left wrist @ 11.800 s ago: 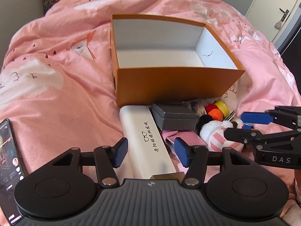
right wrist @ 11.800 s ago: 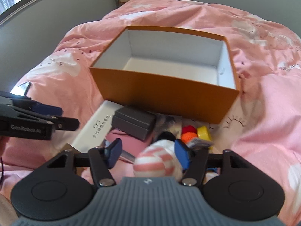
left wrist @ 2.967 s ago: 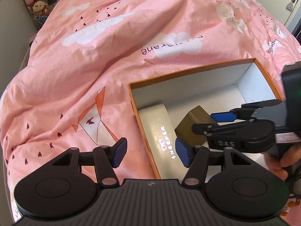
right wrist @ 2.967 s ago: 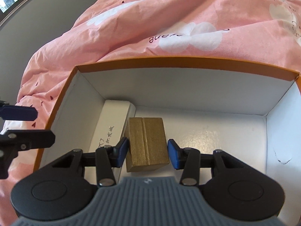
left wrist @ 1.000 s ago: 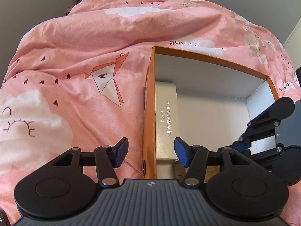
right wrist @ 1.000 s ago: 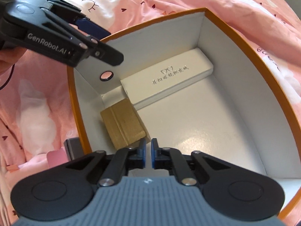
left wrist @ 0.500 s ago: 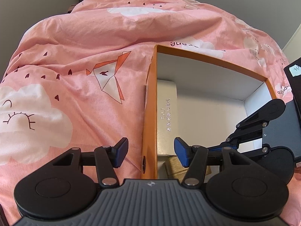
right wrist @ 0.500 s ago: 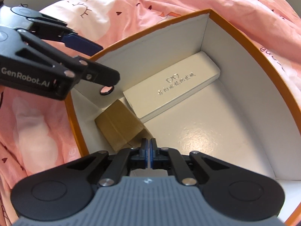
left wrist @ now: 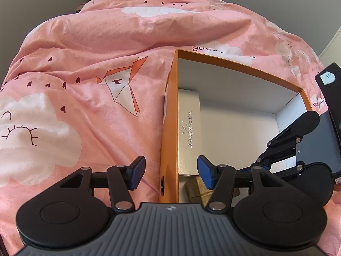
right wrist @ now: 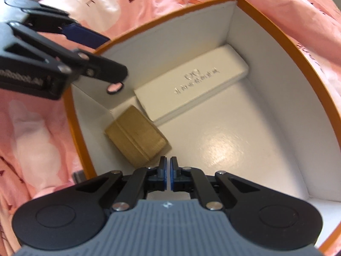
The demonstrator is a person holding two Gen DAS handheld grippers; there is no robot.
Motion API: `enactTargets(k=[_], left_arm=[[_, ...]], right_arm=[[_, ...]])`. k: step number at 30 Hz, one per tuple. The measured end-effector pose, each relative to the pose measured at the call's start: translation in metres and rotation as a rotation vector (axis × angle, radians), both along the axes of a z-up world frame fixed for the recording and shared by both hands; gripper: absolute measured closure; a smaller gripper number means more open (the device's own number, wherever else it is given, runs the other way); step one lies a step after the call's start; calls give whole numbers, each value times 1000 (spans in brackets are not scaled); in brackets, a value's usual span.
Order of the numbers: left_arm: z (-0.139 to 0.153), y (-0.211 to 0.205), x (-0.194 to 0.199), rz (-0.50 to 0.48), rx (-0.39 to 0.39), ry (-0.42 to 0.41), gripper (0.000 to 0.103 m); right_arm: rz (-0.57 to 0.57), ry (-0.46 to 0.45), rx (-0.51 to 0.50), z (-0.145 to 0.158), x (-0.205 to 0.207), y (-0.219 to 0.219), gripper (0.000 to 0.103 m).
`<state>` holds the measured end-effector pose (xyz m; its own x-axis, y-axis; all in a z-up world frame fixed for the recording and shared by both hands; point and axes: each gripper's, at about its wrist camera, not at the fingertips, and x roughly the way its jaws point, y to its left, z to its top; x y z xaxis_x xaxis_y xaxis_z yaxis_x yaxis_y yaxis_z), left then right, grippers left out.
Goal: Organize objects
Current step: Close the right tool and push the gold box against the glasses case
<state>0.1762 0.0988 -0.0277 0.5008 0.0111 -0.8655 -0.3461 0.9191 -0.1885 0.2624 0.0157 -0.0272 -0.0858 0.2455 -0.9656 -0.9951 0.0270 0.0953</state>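
Orange box [right wrist: 277, 34] on the bed is holding a white case [right wrist: 191, 85] and brown box [right wrist: 136, 138]. Right hand-held gripper [right wrist: 168, 175], pads together and empty, is hovering inside; left hand-held gripper [left wrist: 170, 171], jaws apart, is straddling the wall. Next is probably fetching another item.

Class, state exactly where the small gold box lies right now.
In the right wrist view, the gold box lies inside the orange box, in a corner beside the white case.

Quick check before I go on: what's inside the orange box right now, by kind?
White glasses case: 1
Small gold box: 1
Total inside the orange box: 2
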Motion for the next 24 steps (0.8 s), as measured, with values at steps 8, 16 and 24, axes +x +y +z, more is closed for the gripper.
enactTargets(k=[8,16,24], left_arm=[[-1,0,1,-2,-2,5,37],[-1,-2,1,2,9,3,37],[6,-11,-3,-2,63,-40,37]], right_arm=[[-23,113,12,-4,4,8,101],[-109,233,61,-8,7,14,101],[-176,223,74,-9,8,7,101]])
